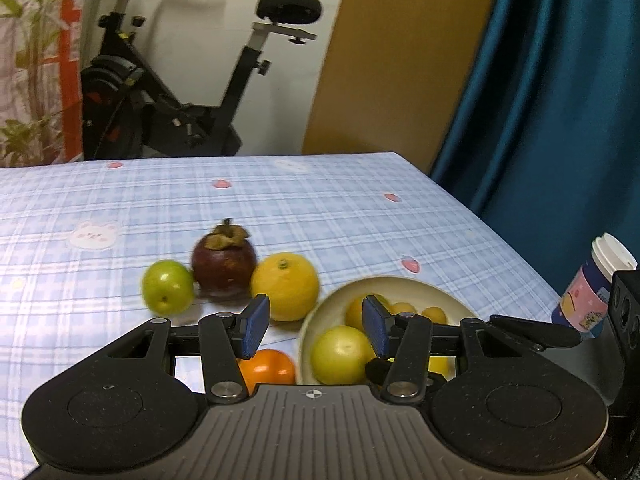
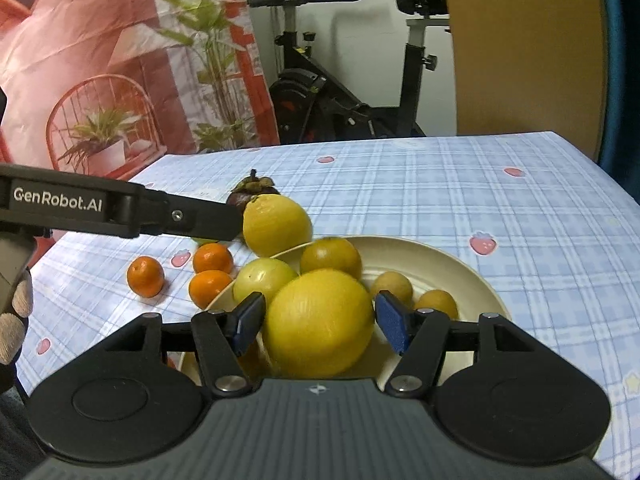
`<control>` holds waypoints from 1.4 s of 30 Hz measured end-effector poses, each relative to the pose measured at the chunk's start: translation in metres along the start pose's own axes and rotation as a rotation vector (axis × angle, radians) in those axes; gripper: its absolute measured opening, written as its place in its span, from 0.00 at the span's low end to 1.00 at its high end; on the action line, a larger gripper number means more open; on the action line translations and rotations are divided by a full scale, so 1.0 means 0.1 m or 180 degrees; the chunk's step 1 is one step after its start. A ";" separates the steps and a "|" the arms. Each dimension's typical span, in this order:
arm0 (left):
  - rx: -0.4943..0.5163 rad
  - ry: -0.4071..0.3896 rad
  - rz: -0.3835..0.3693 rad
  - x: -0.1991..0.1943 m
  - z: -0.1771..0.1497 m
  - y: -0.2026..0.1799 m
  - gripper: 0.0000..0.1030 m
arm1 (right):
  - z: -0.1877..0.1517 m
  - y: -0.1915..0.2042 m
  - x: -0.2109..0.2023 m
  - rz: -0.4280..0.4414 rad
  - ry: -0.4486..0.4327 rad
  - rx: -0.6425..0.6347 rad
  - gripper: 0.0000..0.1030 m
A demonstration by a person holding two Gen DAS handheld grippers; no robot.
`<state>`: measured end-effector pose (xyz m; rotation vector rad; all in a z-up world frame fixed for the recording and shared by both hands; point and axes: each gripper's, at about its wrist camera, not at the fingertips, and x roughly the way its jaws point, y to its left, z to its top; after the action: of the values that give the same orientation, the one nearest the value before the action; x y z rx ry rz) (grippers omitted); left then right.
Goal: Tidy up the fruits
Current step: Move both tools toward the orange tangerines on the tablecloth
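Observation:
A cream bowl [image 2: 460,268] on the checked tablecloth holds several fruits: a pale green one [image 2: 262,282], a brownish orange [image 2: 330,256] and small tan ones [image 2: 392,286]. My right gripper [image 2: 318,326] is over the bowl with a big yellow fruit [image 2: 320,320] between its open fingers; the pads stand just off its sides. My left gripper [image 1: 316,326] is open and empty above the bowl's left rim [image 1: 316,312]. On the cloth lie a yellow fruit [image 1: 285,286], a dark mangosteen [image 1: 223,258], a green apple [image 1: 168,287] and three tangerines [image 2: 145,276].
A paper cup [image 1: 590,284] stands at the table's right edge. An exercise bike [image 1: 168,92] and a blue curtain [image 1: 552,100] are behind the table. My left gripper's body [image 2: 120,212] crosses the right wrist view at the left.

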<state>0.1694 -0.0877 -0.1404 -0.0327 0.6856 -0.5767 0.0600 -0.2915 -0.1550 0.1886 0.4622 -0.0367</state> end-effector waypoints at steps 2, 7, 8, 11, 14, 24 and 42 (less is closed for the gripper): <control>-0.0055 -0.0026 0.0039 -0.08 -0.04 0.08 0.52 | 0.00 0.04 0.03 0.0038 0.0034 -0.0038 0.62; -0.0220 -0.0099 0.0124 -0.30 -0.12 0.25 0.52 | 0.00 0.12 0.00 0.0007 -0.0065 -0.0136 0.67; -0.0252 -0.0119 0.0142 -0.35 -0.14 0.29 0.52 | 0.00 0.14 -0.03 -0.0009 -0.0108 -0.0156 0.67; -0.0339 -0.0175 0.0228 -0.51 -0.21 0.38 0.52 | 0.00 0.18 -0.13 0.0019 -0.0254 -0.0198 0.67; -0.0385 -0.0223 0.0352 -0.65 -0.27 0.43 0.52 | -0.01 0.25 -0.20 0.0075 -0.0358 -0.0251 0.67; -0.0372 -0.0219 0.0576 -0.99 -0.52 0.51 0.52 | -0.09 0.61 -0.22 0.0414 -0.0351 -0.0550 0.67; -0.0415 -0.0159 0.0581 -0.85 -0.50 0.65 0.51 | -0.06 0.78 -0.09 0.0571 -0.0175 -0.0799 0.53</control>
<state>0.1178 0.0189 -0.1434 -0.1048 0.6690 -0.3544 0.0555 -0.2134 -0.1429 -0.0180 0.3895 0.1908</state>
